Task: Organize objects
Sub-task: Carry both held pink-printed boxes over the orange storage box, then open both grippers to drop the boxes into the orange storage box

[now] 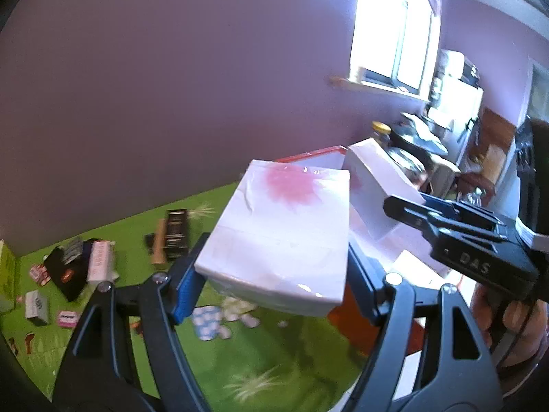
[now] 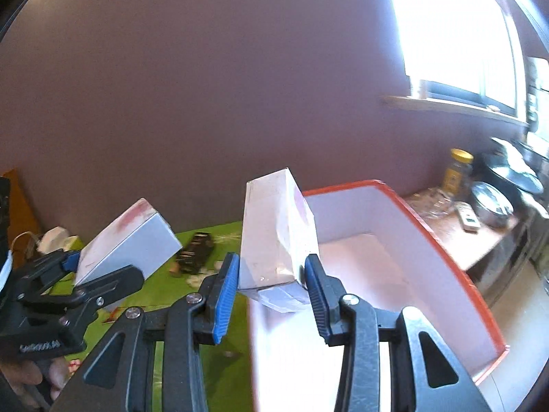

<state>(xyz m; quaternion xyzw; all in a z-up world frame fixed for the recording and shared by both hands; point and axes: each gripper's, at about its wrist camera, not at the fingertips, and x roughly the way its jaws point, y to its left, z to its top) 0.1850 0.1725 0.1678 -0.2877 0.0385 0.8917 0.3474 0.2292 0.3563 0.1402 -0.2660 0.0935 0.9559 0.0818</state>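
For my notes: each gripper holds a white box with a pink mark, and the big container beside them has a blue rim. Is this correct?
Not quite: the big container has an orange-red rim, not blue, as the right wrist view shows. Each gripper, left and right, does hold a white box.

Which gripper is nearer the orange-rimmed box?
Right. The right gripper holds its white carton at the orange-rimmed box's near edge; the left gripper, holding another carton, is off to its side over the green cloth.

white box: glossy film wrap | bin: matt card | tablecloth: cloth

Small packets on the green cloth blur unreadably.
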